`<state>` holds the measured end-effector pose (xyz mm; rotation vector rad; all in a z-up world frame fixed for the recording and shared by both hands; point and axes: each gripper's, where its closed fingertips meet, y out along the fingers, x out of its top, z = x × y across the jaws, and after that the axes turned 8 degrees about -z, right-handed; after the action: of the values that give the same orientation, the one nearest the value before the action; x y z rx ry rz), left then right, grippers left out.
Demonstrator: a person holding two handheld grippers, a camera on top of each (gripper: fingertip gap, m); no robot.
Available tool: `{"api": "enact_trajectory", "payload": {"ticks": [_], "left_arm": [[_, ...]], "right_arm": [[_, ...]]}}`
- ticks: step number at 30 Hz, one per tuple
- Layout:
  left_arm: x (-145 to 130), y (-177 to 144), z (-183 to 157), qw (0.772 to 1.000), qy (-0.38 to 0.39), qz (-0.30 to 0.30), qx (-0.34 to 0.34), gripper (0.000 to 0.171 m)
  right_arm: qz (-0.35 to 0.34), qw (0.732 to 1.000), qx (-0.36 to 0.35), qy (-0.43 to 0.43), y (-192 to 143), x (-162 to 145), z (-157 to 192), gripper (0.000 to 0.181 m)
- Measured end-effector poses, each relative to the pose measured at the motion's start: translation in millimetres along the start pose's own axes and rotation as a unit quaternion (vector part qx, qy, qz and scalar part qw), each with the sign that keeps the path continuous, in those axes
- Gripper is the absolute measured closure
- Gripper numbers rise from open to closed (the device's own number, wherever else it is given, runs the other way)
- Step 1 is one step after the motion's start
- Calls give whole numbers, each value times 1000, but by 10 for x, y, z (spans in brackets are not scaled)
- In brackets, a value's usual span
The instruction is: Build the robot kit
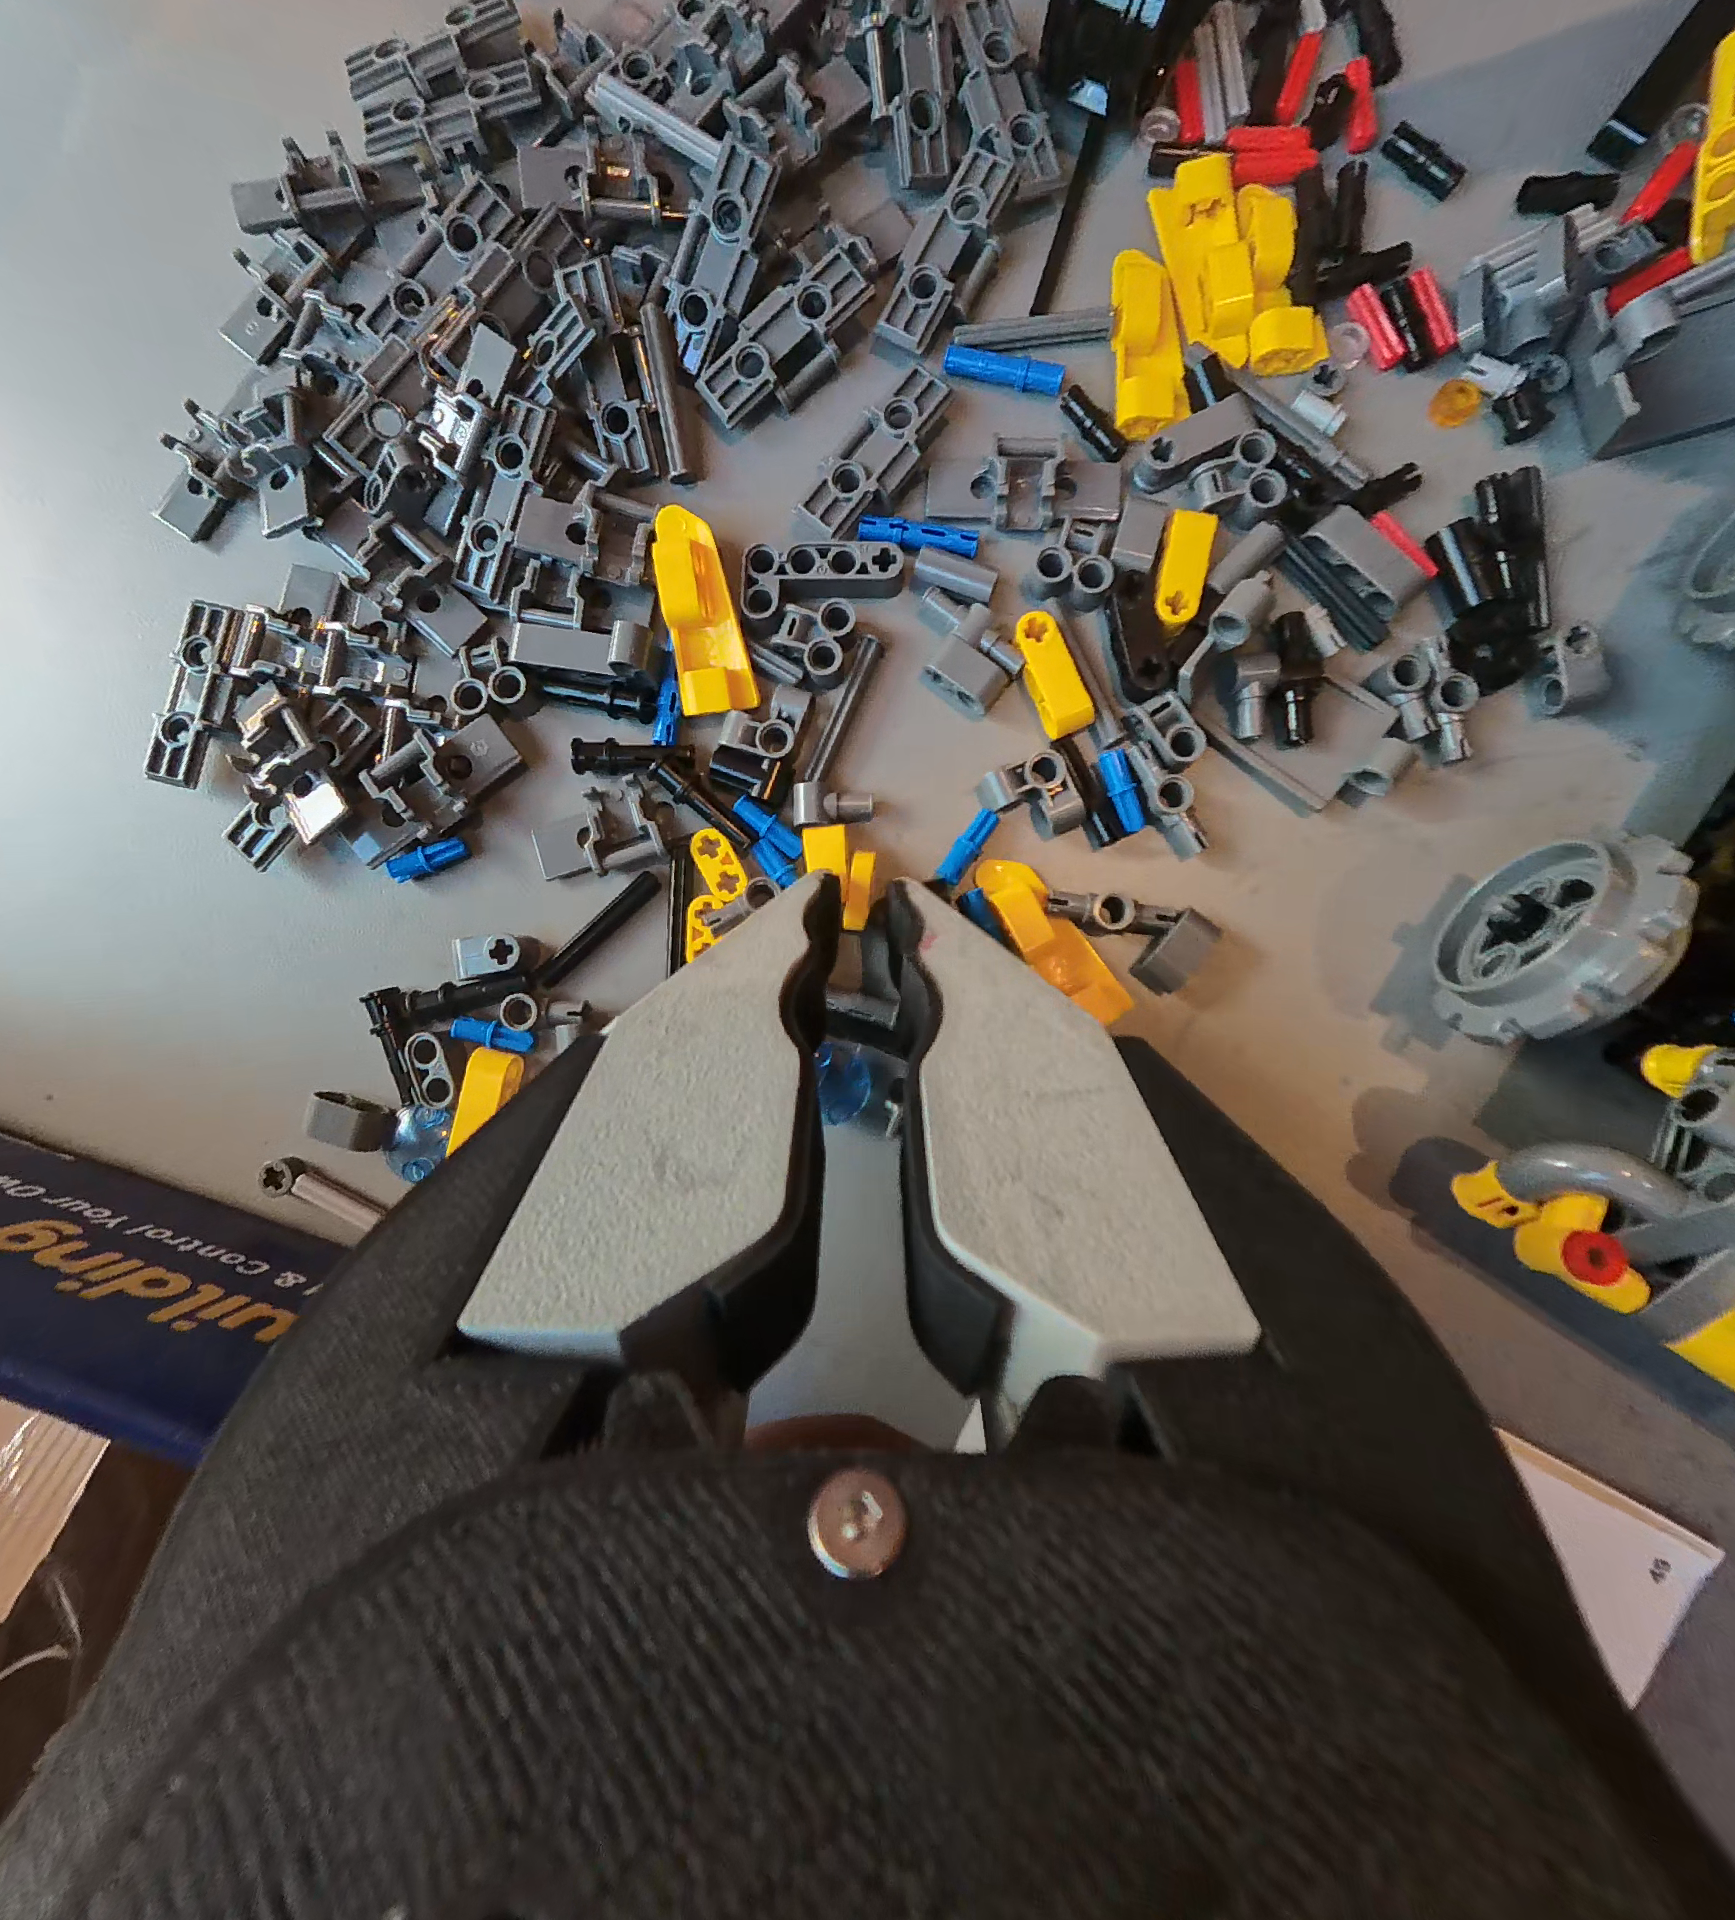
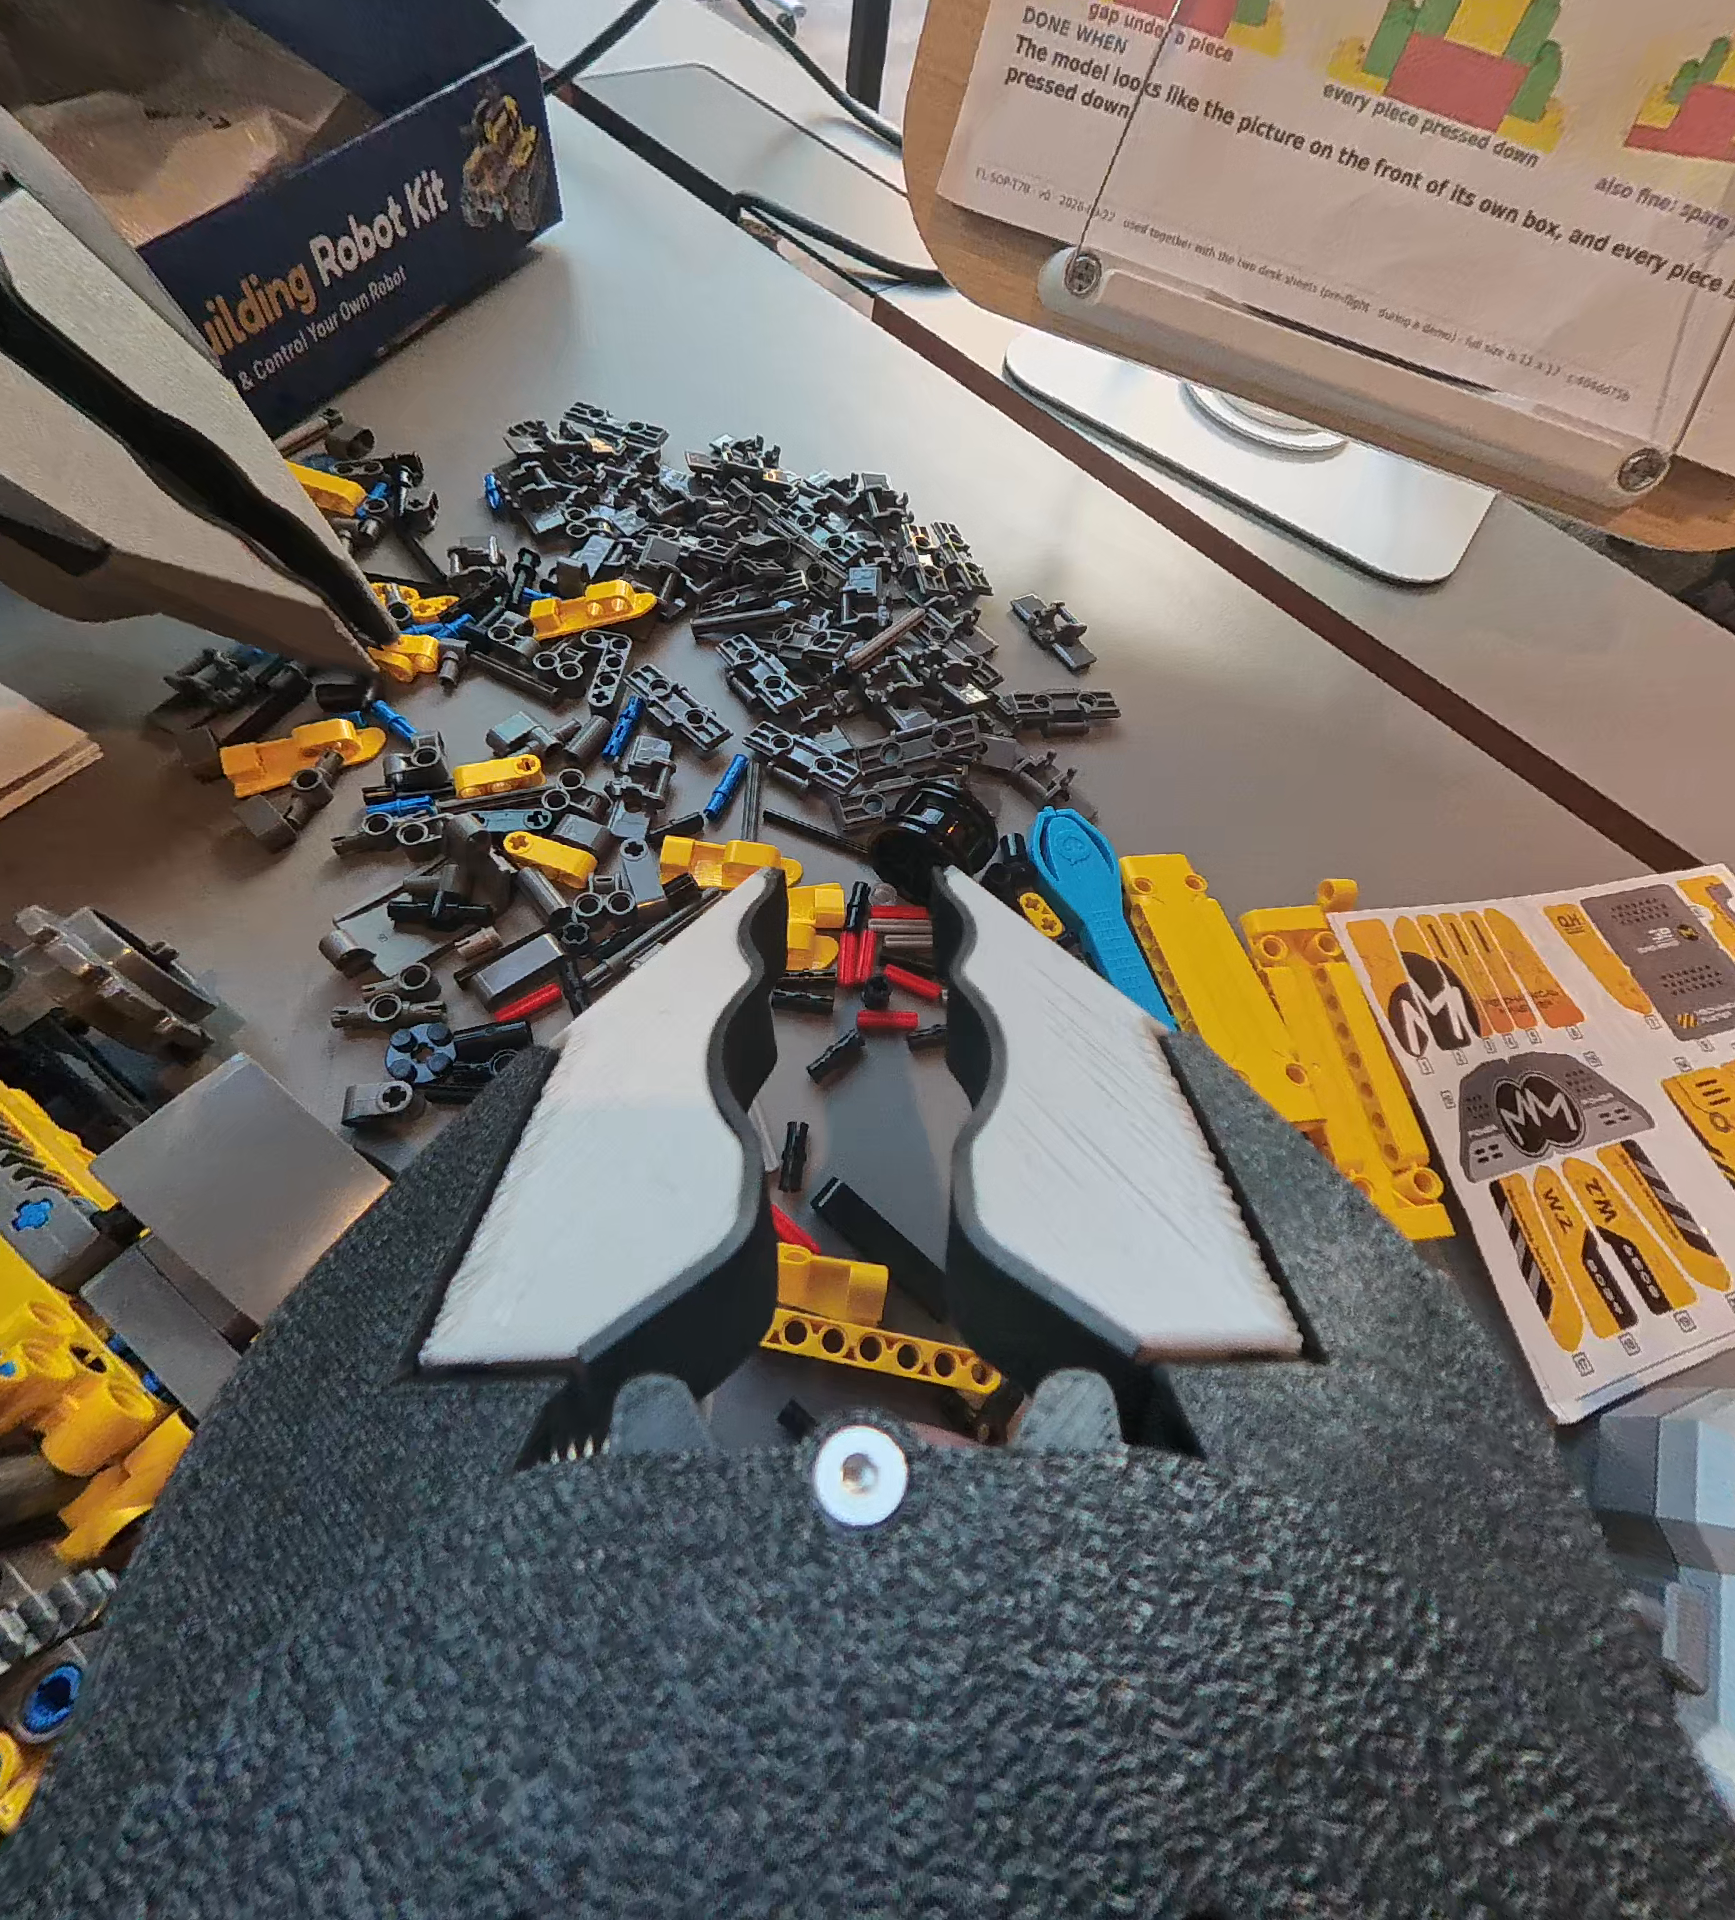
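grippers working over scattered bricks on a grey table
left gripper is pinching a small yellow piece; right gripper is hovering, fingers apart; bare room is lying at upper left.

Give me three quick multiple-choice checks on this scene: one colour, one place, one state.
1. What colour is the flat tool beside the black wheel?
A. red
B. blue
C. green

2. Where does the sticker sheet lie?
A. under the tool
B. on top of the wheel
C. on the table beside the yellow beams

3. How does the right gripper stand?
A. open, gripping nothing
B. shut on the wheel
C. shut on the sheet

Answers:
1 B: the tool is plainly blue in the right wrist view.
2 C: the sheet lies flat just right of the beams, clear of the tool and the wheel.
3 A: the fingers are spread apart, and only loose bits on the table show between them.
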<state>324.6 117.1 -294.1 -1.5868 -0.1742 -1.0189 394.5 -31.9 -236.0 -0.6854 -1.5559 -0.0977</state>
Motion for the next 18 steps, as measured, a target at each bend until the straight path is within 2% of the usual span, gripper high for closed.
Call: {"api": "enact_trajectory", "payload": {"ticks": [7, 11, 15, 18], "left_arm": [[23, 35, -38, 1000, 22, -1, 12, 163], [58, 62, -106, 999, 38, -6, 12, 171], [77, 47, -93, 999, 36, -9, 17, 162], [149, 9, -53, 999, 28, -29, 24, 162]], "right_arm": [[7, 1000, 4, 14, 44, -68, 0, 157], [8, 1000, 4, 14, 54, -75, 12, 157], [8, 1000, 2, 10, 53, -72, 15, 157], [8, 1000, 2, 10, 49, -71, 10, 157]]}}
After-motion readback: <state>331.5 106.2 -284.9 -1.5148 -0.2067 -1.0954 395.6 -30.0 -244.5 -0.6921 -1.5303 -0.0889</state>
